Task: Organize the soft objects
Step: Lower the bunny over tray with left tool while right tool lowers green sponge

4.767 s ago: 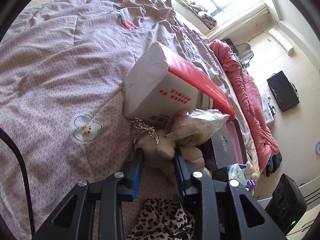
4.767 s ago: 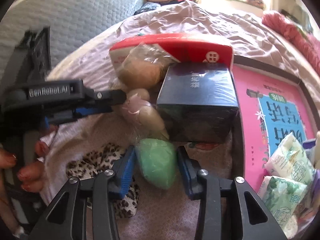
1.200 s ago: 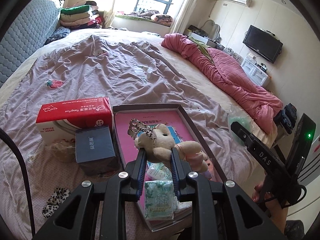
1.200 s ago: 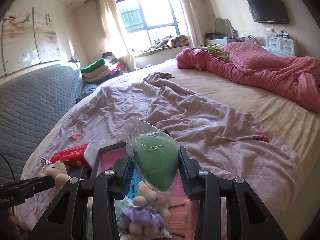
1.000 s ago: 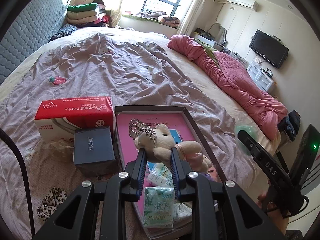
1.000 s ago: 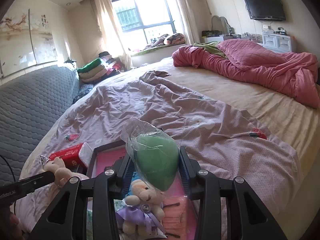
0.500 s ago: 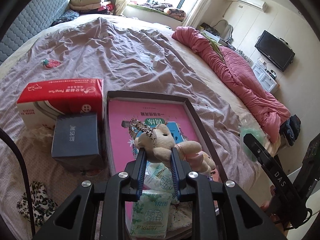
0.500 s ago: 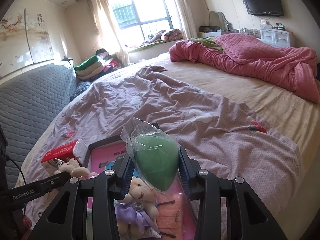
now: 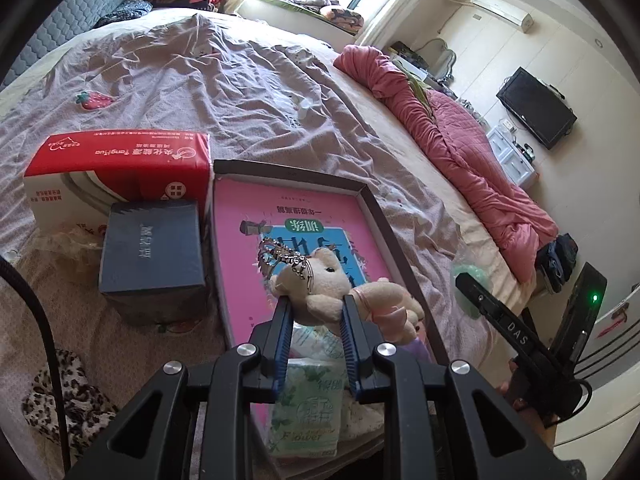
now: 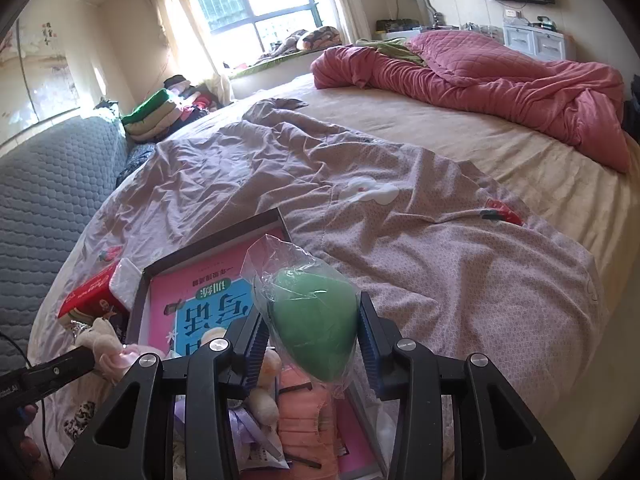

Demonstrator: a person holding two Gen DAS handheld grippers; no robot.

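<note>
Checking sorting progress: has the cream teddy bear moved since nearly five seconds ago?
Yes. The cream teddy bear, shut in the left gripper, was down by the red tissue pack; it now hangs above the pink-lined box beside it.

My left gripper (image 9: 315,308) is clamped on a cream plush bear (image 9: 328,288), held above the dark-rimmed tray (image 9: 384,220) with its pink book (image 9: 256,216). I see green tissue packs (image 9: 308,408) under the fingers, and a navy box (image 9: 150,252) beside the tray.
</note>
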